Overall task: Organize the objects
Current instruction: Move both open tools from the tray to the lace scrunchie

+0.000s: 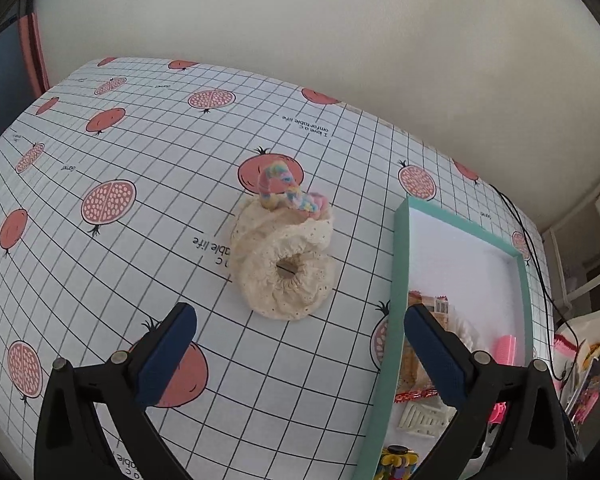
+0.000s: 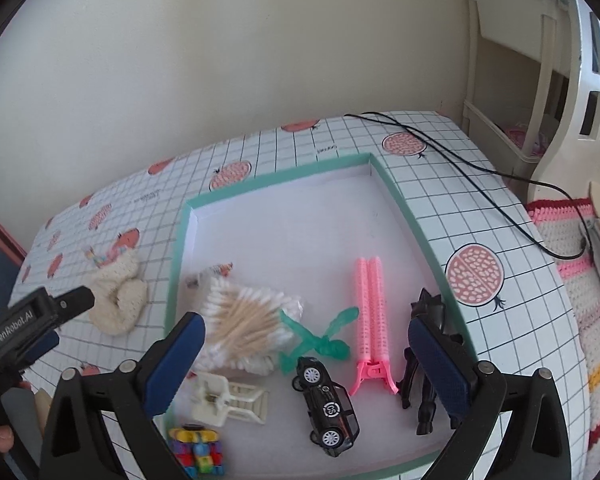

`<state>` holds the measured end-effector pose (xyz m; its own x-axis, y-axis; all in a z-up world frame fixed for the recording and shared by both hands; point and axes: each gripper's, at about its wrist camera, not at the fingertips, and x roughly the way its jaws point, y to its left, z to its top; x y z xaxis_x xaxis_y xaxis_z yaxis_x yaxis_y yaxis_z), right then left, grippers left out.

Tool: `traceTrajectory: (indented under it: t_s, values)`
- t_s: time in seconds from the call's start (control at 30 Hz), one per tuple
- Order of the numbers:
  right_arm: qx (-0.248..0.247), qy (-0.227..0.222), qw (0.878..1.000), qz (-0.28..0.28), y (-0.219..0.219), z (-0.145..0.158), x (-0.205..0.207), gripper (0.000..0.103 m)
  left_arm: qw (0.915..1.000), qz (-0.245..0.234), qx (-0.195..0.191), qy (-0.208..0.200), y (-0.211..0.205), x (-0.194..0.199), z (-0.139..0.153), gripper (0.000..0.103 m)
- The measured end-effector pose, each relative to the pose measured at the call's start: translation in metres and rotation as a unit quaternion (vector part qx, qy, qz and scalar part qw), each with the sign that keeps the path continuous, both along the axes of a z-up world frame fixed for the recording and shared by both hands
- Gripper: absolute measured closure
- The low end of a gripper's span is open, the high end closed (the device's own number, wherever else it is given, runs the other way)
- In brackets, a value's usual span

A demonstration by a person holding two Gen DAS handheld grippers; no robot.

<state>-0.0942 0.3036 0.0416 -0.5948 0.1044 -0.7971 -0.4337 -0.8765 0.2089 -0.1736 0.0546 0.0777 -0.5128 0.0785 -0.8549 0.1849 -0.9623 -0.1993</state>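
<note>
A cream lace scrunchie [image 1: 286,268] lies on the pomegranate-print tablecloth with a pastel braided hair tie [image 1: 284,186] on its far edge. My left gripper [image 1: 300,354] hovers just short of it, jaws wide open and nothing between them. In the right wrist view the same scrunchie [image 2: 118,300] lies left of the teal-rimmed box [image 2: 178,248], and the left gripper [image 2: 40,322] shows beside it. My right gripper [image 2: 306,358] hangs open above the box, over a black toy car [image 2: 327,404], a green plastic figure [image 2: 316,336] and a bag of cotton swabs [image 2: 246,320].
Inside the box also lie a pink hair clip [image 2: 370,320], a black toy figure [image 2: 426,364], a cream claw clip [image 2: 228,398] and a colourful block toy [image 2: 196,450]. A black cable [image 2: 480,176] runs over the table's far right corner. A wall stands behind the table.
</note>
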Motion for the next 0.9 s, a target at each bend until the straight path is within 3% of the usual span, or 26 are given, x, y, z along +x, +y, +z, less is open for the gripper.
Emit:
traceTrajectory:
  t_s: [0.17,0.53,0.67,0.9]
  values:
    - [-0.022,-0.010,1.000,-0.013,0.000,0.030,-0.010,0.000,0.9999,-0.013,-0.007,0.005,-0.011,-0.007,0.024,0.000]
    - [-0.016,-0.009,0.998,0.057,-0.038,0.073,-0.051,0.000,0.9992,-0.004,0.018,0.034,-0.046,-0.025,0.067,0.000]
    - [-0.012,-0.004,0.997,0.082,-0.056,0.076,-0.070,0.000,0.9989,0.002,0.018,0.044,-0.057,-0.035,0.072,0.000]
    - [-0.017,-0.016,0.992,0.122,-0.086,0.054,-0.106,0.000,0.9993,-0.007,0.016,0.032,-0.066,-0.060,0.059,0.000]
